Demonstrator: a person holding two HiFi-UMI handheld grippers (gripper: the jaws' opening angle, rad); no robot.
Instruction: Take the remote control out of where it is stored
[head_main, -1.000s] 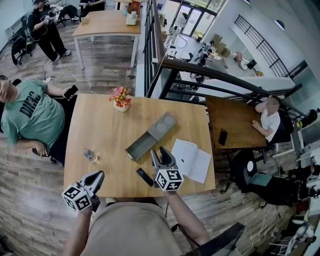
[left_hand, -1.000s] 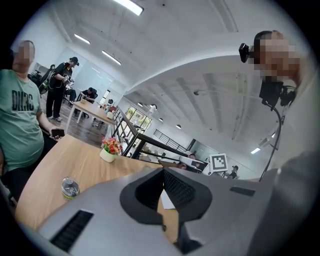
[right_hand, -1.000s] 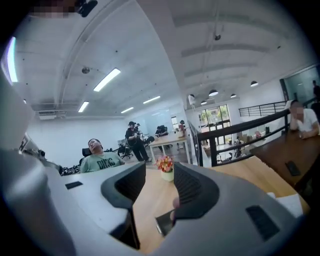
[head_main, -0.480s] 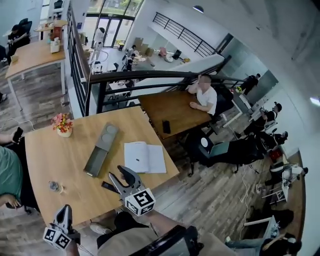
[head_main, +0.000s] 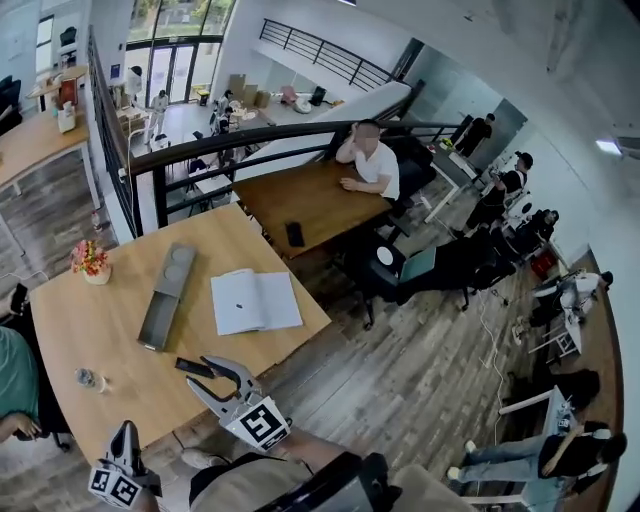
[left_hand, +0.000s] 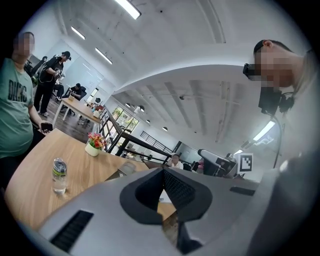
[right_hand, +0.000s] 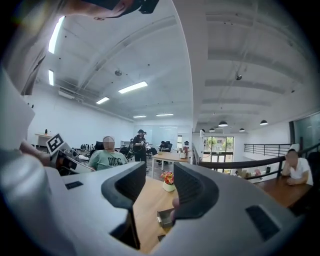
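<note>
Print on green T-shirt (left_hand: 12, 100): dark block letters, start "DI", rest unclear; nothing else legible.

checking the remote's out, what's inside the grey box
The grey box looks empty at its open end; its lid hides the far end. The remote lies outside on the table.

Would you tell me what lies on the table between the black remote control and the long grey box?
Nothing: the head view shows only bare table between the remote control and the grey box at its near end.
</note>
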